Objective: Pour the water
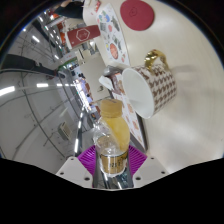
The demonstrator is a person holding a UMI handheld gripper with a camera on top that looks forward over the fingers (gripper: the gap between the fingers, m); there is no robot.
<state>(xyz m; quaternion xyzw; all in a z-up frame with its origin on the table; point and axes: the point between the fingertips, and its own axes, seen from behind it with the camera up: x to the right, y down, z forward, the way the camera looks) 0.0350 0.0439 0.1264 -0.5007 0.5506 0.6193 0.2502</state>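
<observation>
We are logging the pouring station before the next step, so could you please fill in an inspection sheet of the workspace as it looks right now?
Surface: pale tabletop, bare beside the mug.
Job's things: clear bottle of yellowish liquid, held between the fingers, its top tilted toward the patterned mug with a gold handle.
Clutter: red box; white packet with a red circle.
Grippers: gripper shut on the bottle, magenta pads against its lower part.
Cables: nothing seen.
Surroundings: reflective metal panels beside the table.

The bottle (110, 140) sits between the fingers (92, 160), tipped forward. Its mouth is over a glass (111, 108) (drink inside). A patterned mug (152, 88) stands right of the glass, on the table (40, 110).
</observation>
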